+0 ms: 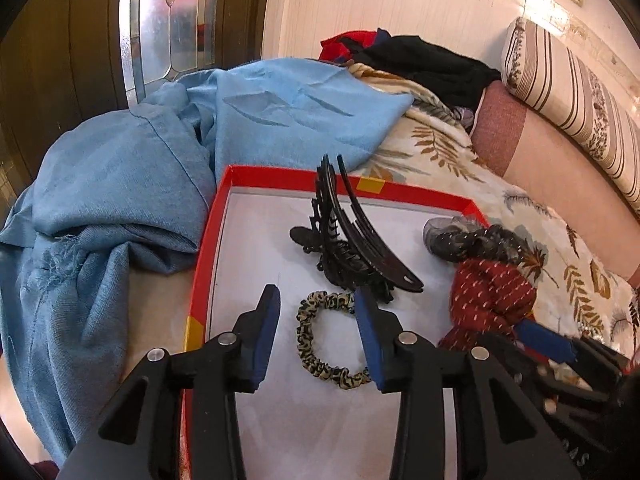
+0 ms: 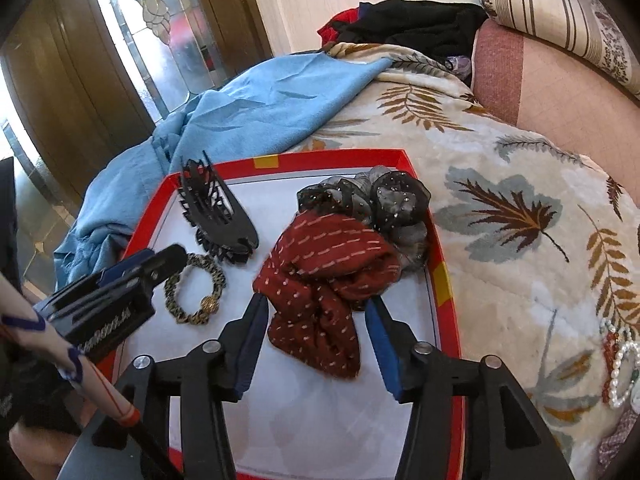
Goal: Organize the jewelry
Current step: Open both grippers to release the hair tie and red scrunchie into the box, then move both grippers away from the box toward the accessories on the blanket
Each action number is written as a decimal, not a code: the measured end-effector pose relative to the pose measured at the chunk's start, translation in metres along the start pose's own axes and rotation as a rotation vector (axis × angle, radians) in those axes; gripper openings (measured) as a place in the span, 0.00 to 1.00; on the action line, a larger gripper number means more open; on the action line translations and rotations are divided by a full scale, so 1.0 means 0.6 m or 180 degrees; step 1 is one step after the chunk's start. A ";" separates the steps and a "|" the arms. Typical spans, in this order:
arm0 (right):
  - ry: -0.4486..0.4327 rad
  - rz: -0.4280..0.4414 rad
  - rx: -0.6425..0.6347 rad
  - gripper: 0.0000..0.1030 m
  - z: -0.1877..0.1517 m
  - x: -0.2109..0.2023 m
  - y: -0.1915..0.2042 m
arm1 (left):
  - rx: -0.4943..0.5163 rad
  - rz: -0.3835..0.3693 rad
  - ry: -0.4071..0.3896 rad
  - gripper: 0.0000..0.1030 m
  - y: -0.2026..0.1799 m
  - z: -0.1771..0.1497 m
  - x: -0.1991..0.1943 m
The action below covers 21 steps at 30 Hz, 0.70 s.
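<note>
Blue-padded fingers of the right tool [image 2: 316, 312] stand wide open, gripping nothing, astride the near end of the red scrunchie [image 2: 324, 284] at centre frame; its long axis runs up toward the grey scrunchie [image 2: 384, 204] inside the red tray [image 2: 444, 280]. In the left view, the left tool [image 1: 318, 304], equally open and empty, brackets the leopard hair tie [image 1: 324, 344] below the black claw clip [image 1: 352, 240]. Each tool likely needs only to descend and close.

Inside the tray [image 2: 442, 240], the hair claw [image 2: 218, 216] is parked behind the small scrunchie [image 2: 196, 290], fabric scrunchies [image 2: 332, 280] piled to their right.
</note>
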State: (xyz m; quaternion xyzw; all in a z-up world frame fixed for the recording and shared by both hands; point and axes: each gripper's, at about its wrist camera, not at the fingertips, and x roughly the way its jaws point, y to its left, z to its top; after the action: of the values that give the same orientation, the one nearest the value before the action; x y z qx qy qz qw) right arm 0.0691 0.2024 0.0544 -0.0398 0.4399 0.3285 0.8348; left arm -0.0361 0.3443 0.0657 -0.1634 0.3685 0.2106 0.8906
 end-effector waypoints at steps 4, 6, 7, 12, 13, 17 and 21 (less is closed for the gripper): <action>-0.0047 -0.0025 -0.0050 0.58 -0.010 -0.019 0.003 | 0.0000 -0.0012 -0.0101 0.39 -0.002 0.003 -0.012; -0.0088 -0.0034 -0.0036 0.58 -0.015 -0.031 0.002 | -0.0001 -0.0036 -0.0164 0.39 -0.004 0.004 -0.018; -0.0122 -0.0046 -0.0021 0.58 -0.018 -0.040 0.001 | 0.0010 -0.0034 -0.0216 0.39 -0.007 0.005 -0.024; -0.0316 -0.0241 0.0023 0.59 -0.033 -0.091 0.000 | 0.0133 -0.0042 -0.0472 0.42 -0.026 0.004 -0.051; -0.0370 -0.0279 0.0060 0.60 -0.039 -0.105 -0.002 | 0.0181 -0.0043 -0.0540 0.44 -0.034 0.003 -0.058; -0.0507 -0.0343 0.0188 0.63 -0.067 -0.150 -0.004 | 0.0321 -0.0046 -0.0715 0.48 -0.059 -0.005 -0.081; -0.0528 -0.0402 0.0207 0.64 -0.090 -0.178 -0.003 | 0.0427 -0.0090 -0.0821 0.50 -0.081 -0.015 -0.099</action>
State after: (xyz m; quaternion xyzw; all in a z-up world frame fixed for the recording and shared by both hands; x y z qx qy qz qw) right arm -0.0107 0.1271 0.1020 -0.0129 0.3763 0.2629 0.8883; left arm -0.0555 0.2836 0.1094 -0.0802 0.2618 0.1922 0.9424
